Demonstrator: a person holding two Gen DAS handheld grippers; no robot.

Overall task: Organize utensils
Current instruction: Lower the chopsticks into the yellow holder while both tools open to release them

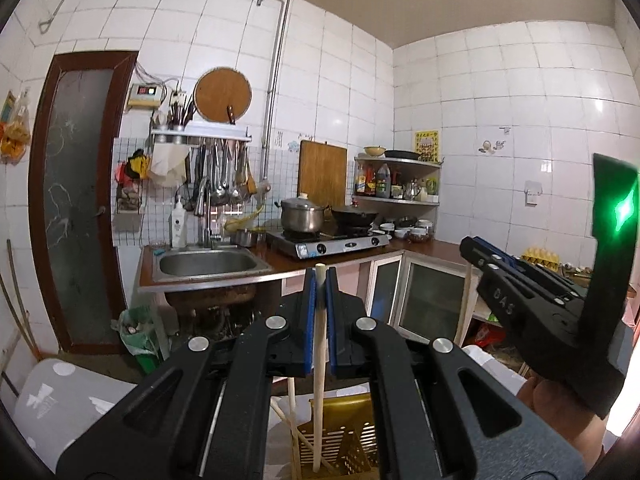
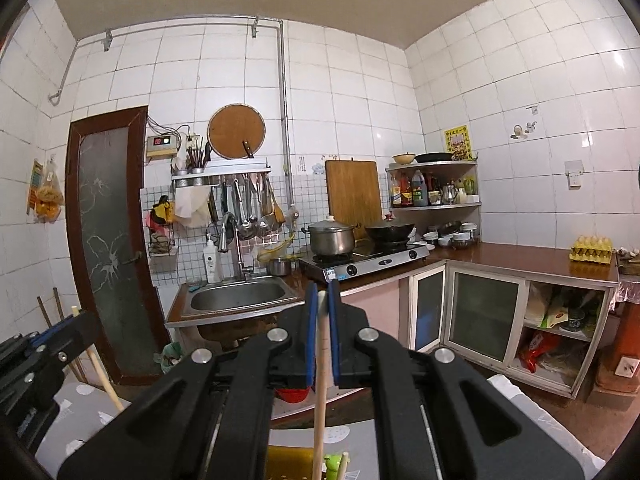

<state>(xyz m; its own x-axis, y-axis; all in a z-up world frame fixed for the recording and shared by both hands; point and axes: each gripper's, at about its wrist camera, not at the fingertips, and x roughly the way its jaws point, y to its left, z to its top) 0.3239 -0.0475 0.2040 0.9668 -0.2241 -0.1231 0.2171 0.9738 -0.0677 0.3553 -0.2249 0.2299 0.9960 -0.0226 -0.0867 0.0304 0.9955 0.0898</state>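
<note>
Kitchen bkgd: steel sink (image 2: 237,295) set in counter, faucet (image 2: 228,232) behind it, white soap bottle (image 2: 211,258) just left of faucet. Gas stove (image 2: 366,261) right of sink w/ lidded steel pot (image 2: 332,237) on left burner, black wok (image 2: 390,231) on right. Rect. cutting board (image 2: 354,196) leans on tiles behind stove; round board (image 2: 237,132) on wall above rack. Corner shelf (image 2: 436,166) w/ sauce bottles (image 2: 412,194). Egg tray (image 2: 592,248) on right counter. Brown door (image 2: 110,240) at left.
</note>
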